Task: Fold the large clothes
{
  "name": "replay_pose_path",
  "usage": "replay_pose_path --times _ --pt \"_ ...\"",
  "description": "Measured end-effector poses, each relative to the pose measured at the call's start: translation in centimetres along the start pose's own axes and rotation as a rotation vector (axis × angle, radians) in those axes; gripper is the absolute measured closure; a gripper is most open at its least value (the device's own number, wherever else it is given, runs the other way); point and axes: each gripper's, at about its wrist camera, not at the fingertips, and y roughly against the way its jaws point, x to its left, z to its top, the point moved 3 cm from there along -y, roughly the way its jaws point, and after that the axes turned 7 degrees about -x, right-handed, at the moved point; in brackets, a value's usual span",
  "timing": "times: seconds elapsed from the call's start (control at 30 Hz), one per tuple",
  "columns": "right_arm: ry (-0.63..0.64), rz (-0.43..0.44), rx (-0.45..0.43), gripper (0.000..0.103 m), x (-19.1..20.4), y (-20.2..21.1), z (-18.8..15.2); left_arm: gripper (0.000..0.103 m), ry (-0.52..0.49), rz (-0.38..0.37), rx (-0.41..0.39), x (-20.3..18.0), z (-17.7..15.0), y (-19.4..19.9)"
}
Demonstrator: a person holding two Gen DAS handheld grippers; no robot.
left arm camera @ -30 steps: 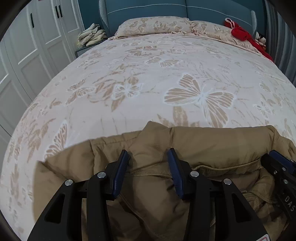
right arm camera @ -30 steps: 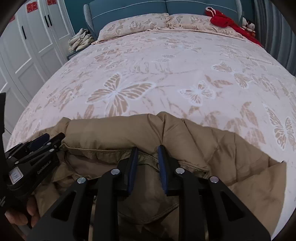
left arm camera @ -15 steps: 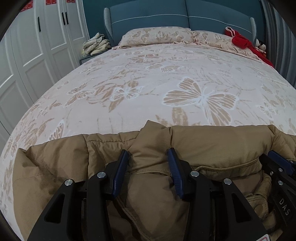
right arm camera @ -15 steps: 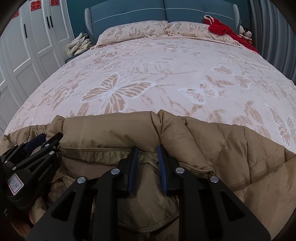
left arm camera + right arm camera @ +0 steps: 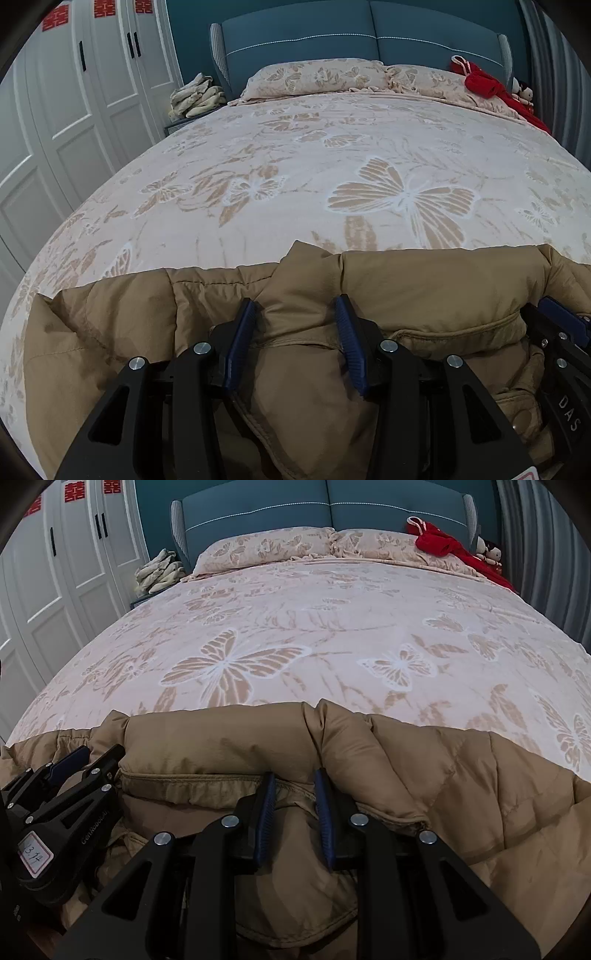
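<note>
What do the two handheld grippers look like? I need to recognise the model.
Both the left gripper and right gripper are matte black, with silver rivets and dark blue ribbed fingers. One body carries embossed lettering and a white label, red-bordered and handwritten.

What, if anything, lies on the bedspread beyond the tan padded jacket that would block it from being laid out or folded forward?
Nothing visible. Both grippers, left and right, already pinch the tan padded jacket. The butterfly bedspread ahead is bare up to the pillows; the red garment sits far off by the headboard.
</note>
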Motion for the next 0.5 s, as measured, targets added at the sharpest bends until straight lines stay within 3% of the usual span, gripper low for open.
replay_pose_path --times 0.5 --pt "-0.003 0.003 -0.012 0.083 0.03 -0.08 0.09 0.06 -0.004 0.008 -0.004 -0.1 0.01 -0.13"
